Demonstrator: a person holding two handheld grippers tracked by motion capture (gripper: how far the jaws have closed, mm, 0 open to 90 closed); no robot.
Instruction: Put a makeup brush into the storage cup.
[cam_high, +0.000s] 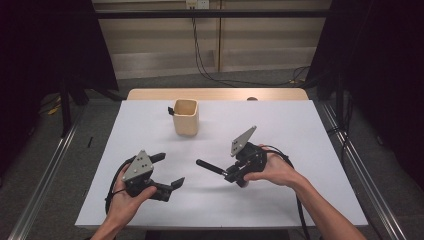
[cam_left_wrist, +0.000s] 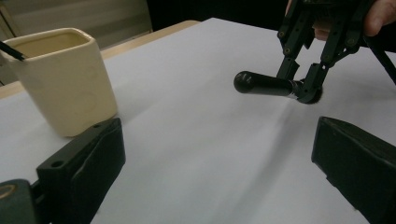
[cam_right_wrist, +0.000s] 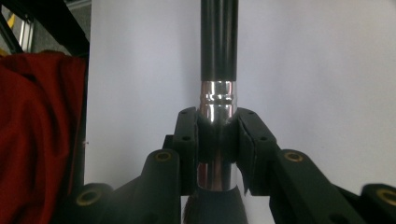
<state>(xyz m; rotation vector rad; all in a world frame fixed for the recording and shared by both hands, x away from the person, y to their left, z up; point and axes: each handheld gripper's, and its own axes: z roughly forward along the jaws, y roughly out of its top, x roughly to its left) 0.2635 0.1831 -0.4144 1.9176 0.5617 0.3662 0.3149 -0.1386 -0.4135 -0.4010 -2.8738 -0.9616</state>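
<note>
Left gripper (cam_high: 170, 172) sits nearest, low over the near left of the white table (cam_high: 300, 130), held in the person's left hand (cam_high: 127, 197). Its jaws stand wide apart with nothing between them; in the left gripper view, bare table top shows between the two black pads.

Right gripper (cam_high: 231, 175) lies a little farther in, right of centre, in the right hand (cam_high: 275, 172). Its jaws are clamped on a makeup brush (cam_high: 210, 167) — the right gripper view shows the pads (cam_right_wrist: 187, 140) pressing both sides of the silver ferrule (cam_right_wrist: 217, 100), the black handle running straight away from the camera. In the high view the handle points left, towards the left gripper, its rounded end well short of it. In the left gripper view the brush (cam_left_wrist: 266, 85) hangs roughly level just above the table, bristle end dark at the jaws.

Farther back — a cream square cup (cam_high: 186, 116) stands upright left of centre, a dark thin object (cam_high: 171, 110) leaning out over its left rim. Beyond, the table's wooden edge (cam_high: 215, 94).
</note>
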